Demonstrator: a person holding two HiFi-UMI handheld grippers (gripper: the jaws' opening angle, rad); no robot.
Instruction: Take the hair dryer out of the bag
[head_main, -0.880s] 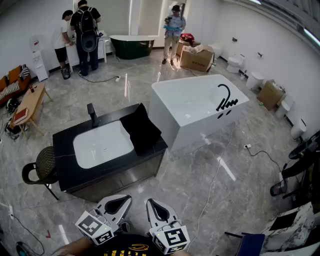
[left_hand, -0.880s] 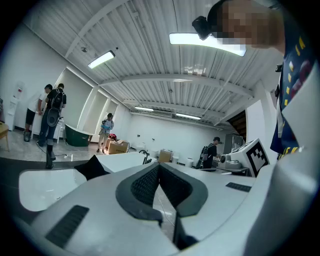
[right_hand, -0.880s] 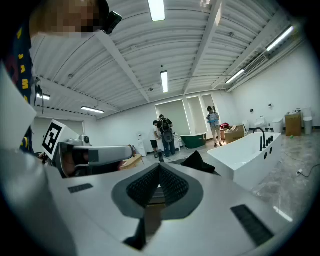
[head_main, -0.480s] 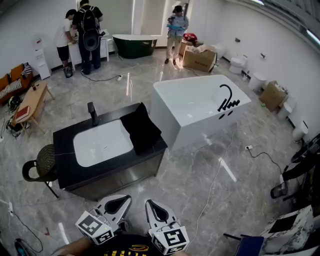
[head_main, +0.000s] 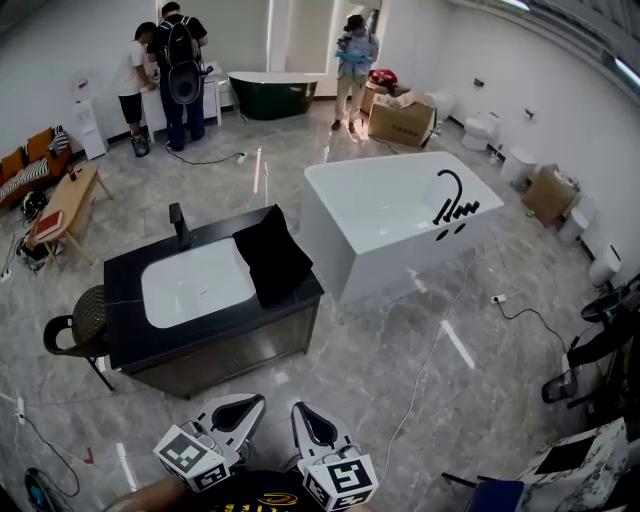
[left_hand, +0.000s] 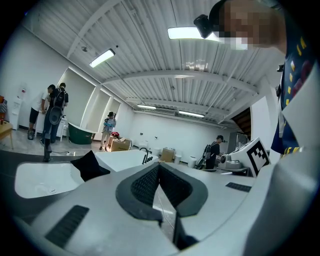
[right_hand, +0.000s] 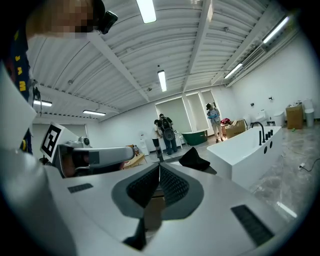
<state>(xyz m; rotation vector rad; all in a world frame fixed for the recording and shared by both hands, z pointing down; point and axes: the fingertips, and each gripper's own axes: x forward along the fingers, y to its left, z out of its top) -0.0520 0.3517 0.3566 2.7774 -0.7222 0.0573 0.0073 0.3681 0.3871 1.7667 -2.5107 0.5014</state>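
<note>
A black bag (head_main: 270, 255) lies slumped on the right end of a black vanity counter (head_main: 130, 350), beside its white basin (head_main: 195, 285). No hair dryer shows; the bag hides whatever it holds. My left gripper (head_main: 250, 402) and right gripper (head_main: 305, 410) hang side by side at the bottom of the head view, well short of the vanity, both shut and empty. In the left gripper view the left gripper (left_hand: 159, 167) points past the bag (left_hand: 90, 165). Over the right gripper (right_hand: 159, 170) in the right gripper view, the bag (right_hand: 195, 160) is also seen.
A white freestanding bathtub (head_main: 395, 215) stands right of the vanity. A black faucet (head_main: 177, 222) rises behind the basin, and a mesh chair (head_main: 85, 325) sits at the vanity's left. A cable (head_main: 430, 350) runs across the floor. People (head_main: 175, 70) and cardboard boxes (head_main: 400, 120) stand at the back.
The vanity and bag sit slightly further left in the head view as the view has shifted. Both grippers keep their place, still shut.
</note>
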